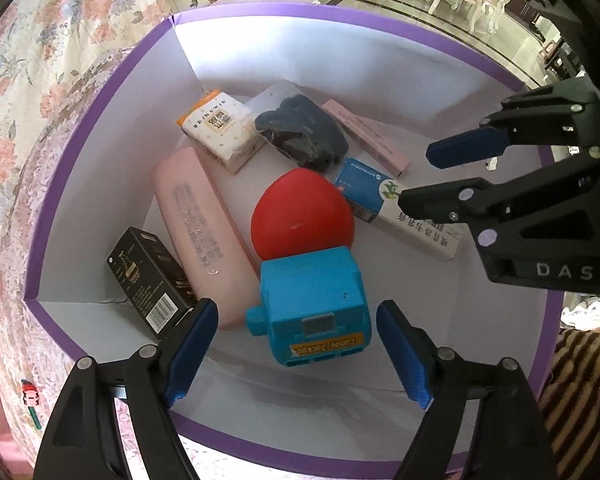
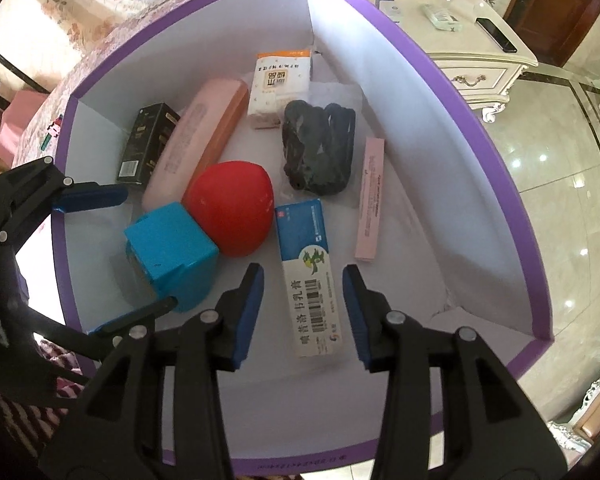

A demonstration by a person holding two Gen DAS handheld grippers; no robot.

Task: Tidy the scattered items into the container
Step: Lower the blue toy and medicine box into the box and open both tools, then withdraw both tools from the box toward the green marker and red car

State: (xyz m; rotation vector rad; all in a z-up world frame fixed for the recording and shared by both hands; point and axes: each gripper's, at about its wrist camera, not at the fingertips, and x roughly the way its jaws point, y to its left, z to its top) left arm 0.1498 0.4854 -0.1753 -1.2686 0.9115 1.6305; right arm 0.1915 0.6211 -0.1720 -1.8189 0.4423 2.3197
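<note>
A purple-rimmed white box point(image 1: 260, 12) point(image 2: 512, 184) holds several items. A blue and red candy toy point(image 1: 312, 304) point(image 2: 172, 252) lies at its middle. Beside it are a pink case point(image 1: 196, 232) point(image 2: 204, 136), a black box point(image 1: 148, 276) point(image 2: 144, 144), a tissue pack point(image 1: 220, 128) point(image 2: 280, 88), a dark bagged bundle point(image 1: 300, 132) point(image 2: 320, 148), a slim pink box point(image 1: 364, 136) point(image 2: 370, 200) and a blue-white ointment box point(image 1: 392, 208) point(image 2: 310, 276). My left gripper point(image 1: 296, 352) point(image 2: 112, 260) is open above the toy. My right gripper point(image 2: 304, 312) point(image 1: 416, 176) is open above the ointment box.
The box stands on a floral cloth point(image 1: 60, 60). A white cabinet point(image 2: 468, 32) with a phone and remote stands beyond it on a glossy tiled floor point(image 2: 560, 168). A striped fabric point(image 1: 580, 392) lies at the lower right.
</note>
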